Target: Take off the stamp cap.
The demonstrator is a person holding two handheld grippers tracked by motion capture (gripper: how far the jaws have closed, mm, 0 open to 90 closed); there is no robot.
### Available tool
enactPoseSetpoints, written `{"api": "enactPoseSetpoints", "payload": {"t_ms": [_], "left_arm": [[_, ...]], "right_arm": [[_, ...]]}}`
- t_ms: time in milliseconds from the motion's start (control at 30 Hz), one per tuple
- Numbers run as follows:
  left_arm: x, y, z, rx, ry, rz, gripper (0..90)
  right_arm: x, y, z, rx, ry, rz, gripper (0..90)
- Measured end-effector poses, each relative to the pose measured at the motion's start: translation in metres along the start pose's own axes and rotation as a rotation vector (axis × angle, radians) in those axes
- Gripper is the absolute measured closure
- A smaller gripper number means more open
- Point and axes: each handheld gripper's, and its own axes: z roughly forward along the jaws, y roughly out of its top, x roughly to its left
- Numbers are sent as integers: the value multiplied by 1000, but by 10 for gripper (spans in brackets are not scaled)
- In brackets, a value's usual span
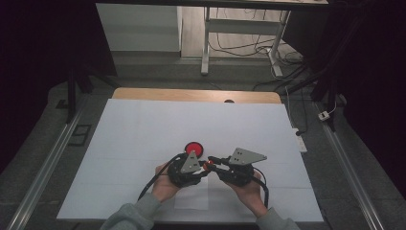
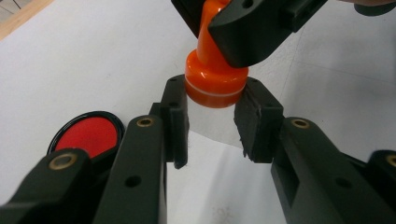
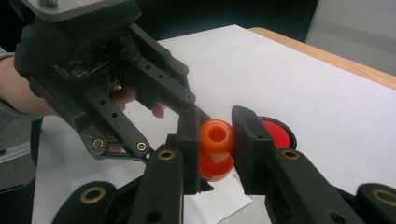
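I have both grippers meeting over the near middle of the white sheet (image 1: 143, 143), and an orange stamp (image 1: 208, 165) sits between them, lifted off the paper. In the left gripper view, the left gripper (image 2: 212, 119) has its jaws drawn in about as far as they go around the stamp's wide round base (image 2: 215, 84), one pad (image 2: 176, 116) on each side of it; the left pad touches the base's edge, and on the right I cannot tell whether pad and base meet or stand a hair apart. In the right gripper view, the right gripper (image 3: 217, 144) is clamped on the stamp's narrower knob (image 3: 217, 135), its pads pressed to either side, and I see a small round hole in the knob's end facing the camera. The stamp's long axis runs from knob to base: the knob end points toward the right gripper, and the base points toward the left one, tilted rather than upright over the table. Just to the far left of the grippers lies a shallow black dish (image 1: 194, 148) holding a red pad (image 2: 88, 135), flat on the sheet and apart from the stamp. A smaller slip of paper (image 1: 191, 199) lies on the sheet beneath my hands, at the near edge.
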Motion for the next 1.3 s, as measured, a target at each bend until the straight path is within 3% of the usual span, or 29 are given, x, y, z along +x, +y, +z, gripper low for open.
{"api": "enactPoseSetpoints", "payload": {"t_ms": [1300], "left_arm": [[-2,-1,-1,5,21,22,660]], "right_arm": [[2,0,0,-5,-9,-10,726]]}}
